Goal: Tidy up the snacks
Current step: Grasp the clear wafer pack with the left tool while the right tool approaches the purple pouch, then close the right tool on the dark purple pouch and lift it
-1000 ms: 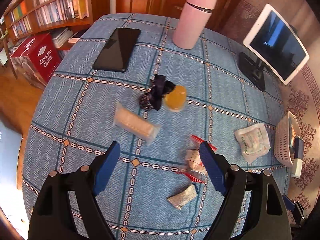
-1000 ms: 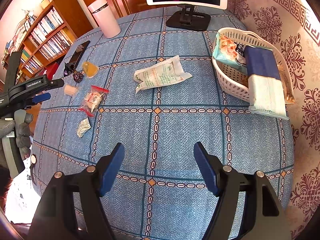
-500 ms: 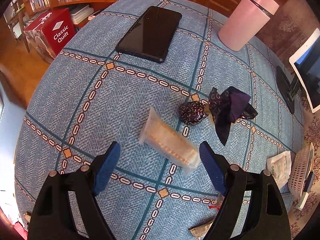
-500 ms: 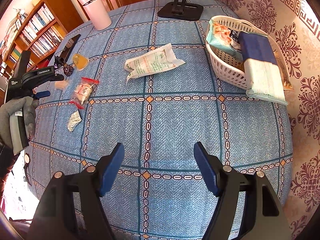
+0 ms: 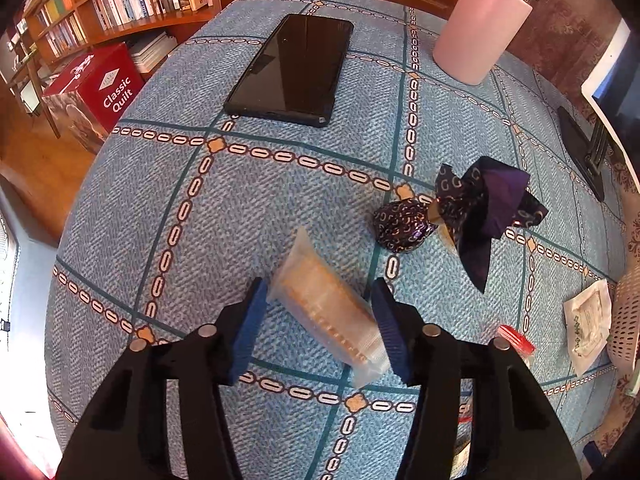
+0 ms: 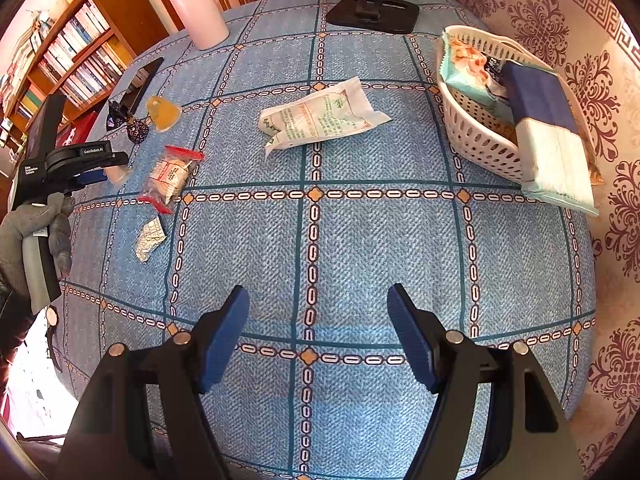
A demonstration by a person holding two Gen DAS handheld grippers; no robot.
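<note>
1. Crackers in a clear, crinkled plastic sleeve (image 5: 328, 312), a ridged tan stack of oblong shape, are seen lying slantwise on the table between the blue ribbed pads of the left gripper (image 5: 320, 320).
2. The left jaws are closing around the sleeve; the pads are set against its two sides, though firm pressure cannot be told.
3. Beyond and to the right of those tongs, a round sweet in dark patterned foil (image 5: 404, 224) is seen, its twisted wrapper fanned out.
4. Farther ahead, a flat black phone (image 5: 296, 68) and a smooth pink cylinder flask (image 5: 480, 24) are set on the woven blue chequered tablecloth (image 5: 280, 200).
5. The right gripper (image 6: 318, 332) is held with its jaws apart and nothing between them, above bare cloth.
6. Ahead and to its right, a white perforated plastic basket (image 6: 476, 136) is seen, already loaded with soft packets.
7. Straight ahead, a crumpled white pouch (image 6: 320, 116) is seen.
</note>
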